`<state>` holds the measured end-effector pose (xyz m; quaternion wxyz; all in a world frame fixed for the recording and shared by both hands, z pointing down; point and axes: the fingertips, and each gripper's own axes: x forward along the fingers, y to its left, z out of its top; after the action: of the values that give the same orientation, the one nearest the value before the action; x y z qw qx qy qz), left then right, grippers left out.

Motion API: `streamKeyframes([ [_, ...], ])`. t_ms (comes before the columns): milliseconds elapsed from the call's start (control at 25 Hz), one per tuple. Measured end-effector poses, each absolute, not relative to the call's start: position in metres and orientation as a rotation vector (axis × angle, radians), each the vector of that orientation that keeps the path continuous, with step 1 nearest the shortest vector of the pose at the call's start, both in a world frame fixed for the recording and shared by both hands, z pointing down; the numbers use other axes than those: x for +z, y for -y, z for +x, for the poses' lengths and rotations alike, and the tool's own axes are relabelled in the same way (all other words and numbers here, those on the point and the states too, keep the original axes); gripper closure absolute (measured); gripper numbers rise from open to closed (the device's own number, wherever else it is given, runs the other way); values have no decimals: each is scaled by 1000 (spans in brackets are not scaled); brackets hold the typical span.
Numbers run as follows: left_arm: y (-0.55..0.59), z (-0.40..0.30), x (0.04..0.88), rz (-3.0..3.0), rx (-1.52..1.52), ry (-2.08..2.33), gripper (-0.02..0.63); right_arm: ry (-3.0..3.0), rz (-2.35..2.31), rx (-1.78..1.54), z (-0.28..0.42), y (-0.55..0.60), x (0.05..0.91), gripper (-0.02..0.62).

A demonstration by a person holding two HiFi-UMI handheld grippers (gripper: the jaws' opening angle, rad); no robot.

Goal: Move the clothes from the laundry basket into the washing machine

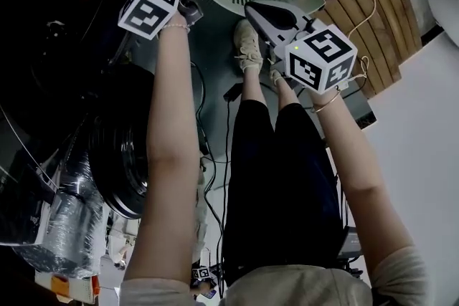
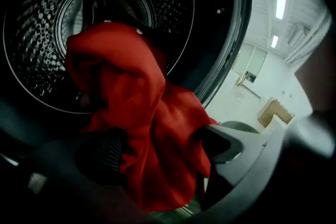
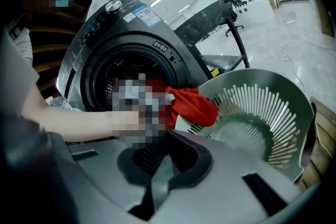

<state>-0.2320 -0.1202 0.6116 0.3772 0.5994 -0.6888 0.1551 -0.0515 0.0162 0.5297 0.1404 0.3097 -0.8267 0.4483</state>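
Just inside the washing machine's (image 3: 131, 34) round opening, the left tongs (image 2: 164, 145) stand spread wide, one jaw on each side of a red garment (image 2: 131, 86). The cloth hangs bunched between them and brushes the ribbed left pad, but the jaws do not pinch it. Behind the garment lies the perforated steel drum (image 2: 42, 34), dark and seen almost head-on from the left gripper view. The upper part of the garment sits in front of the drum's mouth, and its lower folds drop down past the jaws.

The right tongs (image 3: 167, 153) are pressed together with nothing between them, held back from the machine and pointing toward it. From the right gripper view, a fold of the red cloth shows at the door opening, just beside the rim of the pale green laundry basket (image 3: 252, 107). The basket stands tipped close against the front of the machine, its slotted wall facing the camera.

In the head view, both bare forearms reach forward over the person's dark-clad legs (image 1: 280, 175).
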Motion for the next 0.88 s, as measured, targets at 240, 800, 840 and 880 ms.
streamKeyframes([
  [240, 120, -256, 620, 1499, 647, 1852, 343, 2376, 908, 1290, -51, -17, 538, 586],
  [800, 166, -348, 527, 1539, 471, 2248, 504, 2458, 953, 1268, -64, -1, 524, 586],
  [840, 169, -352, 529, 1528, 464, 2248, 500, 2458, 948, 1268, -66, -2, 524, 586],
  [880, 172, -354, 537, 1514, 470, 2228, 490, 2457, 944, 1265, -66, -3, 525, 586],
])
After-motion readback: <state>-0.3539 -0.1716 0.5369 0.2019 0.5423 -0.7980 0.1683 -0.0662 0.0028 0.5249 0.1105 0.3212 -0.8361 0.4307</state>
